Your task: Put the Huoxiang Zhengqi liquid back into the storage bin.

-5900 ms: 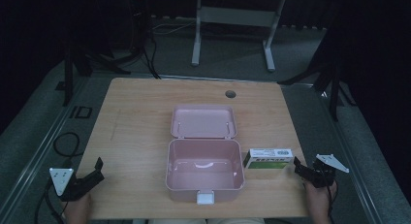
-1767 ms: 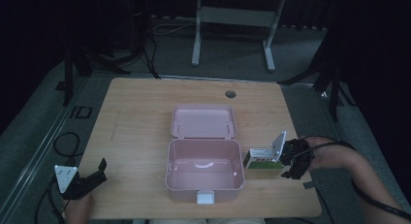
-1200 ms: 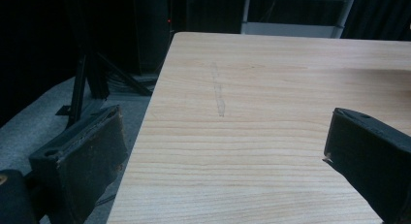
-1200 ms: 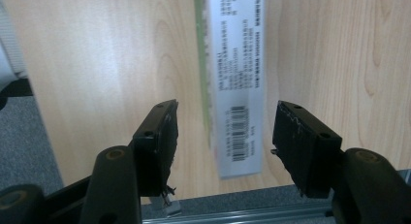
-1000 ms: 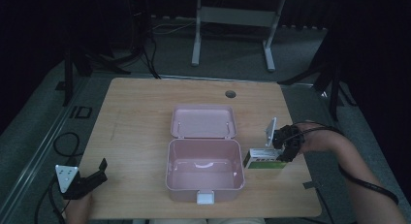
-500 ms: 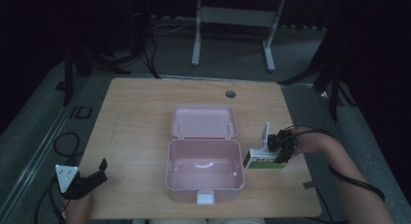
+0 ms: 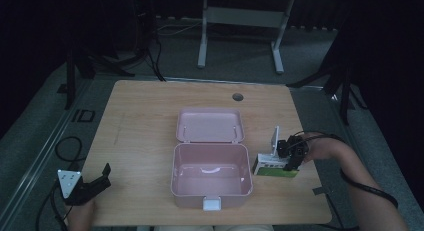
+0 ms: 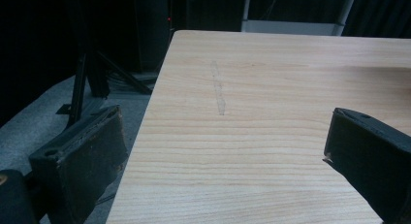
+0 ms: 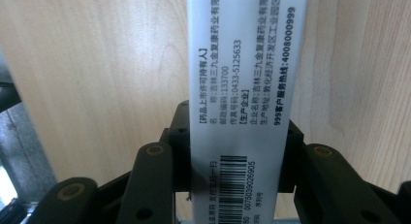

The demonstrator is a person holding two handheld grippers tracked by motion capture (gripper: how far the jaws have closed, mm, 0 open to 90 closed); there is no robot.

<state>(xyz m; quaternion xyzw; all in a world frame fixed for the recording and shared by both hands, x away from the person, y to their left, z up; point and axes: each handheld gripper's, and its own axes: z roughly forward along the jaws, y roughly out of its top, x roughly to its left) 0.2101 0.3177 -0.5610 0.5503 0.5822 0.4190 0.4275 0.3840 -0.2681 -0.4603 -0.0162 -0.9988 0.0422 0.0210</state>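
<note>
high view: the right hand-held gripper (image 7: 291, 160), earlier at the desk's (image 7: 145, 111) edge, has come in beside the open pink box (image 7: 211, 175) and pinches the white-and-green carton (image 7: 272, 167) lying just right of it. the carton reads "999", "4008000999", "0433-5125633", with a barcode. the left hand-held gripper (image 7: 92, 183) stays spread, well left of the box.

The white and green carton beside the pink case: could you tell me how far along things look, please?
Done: the pink case lies open with its lid back. In hand: the right gripper is shut on the white and green carton, which sits on the table just right of the case. Left: the case holds no carton yet; the left gripper is open and idle.
</note>
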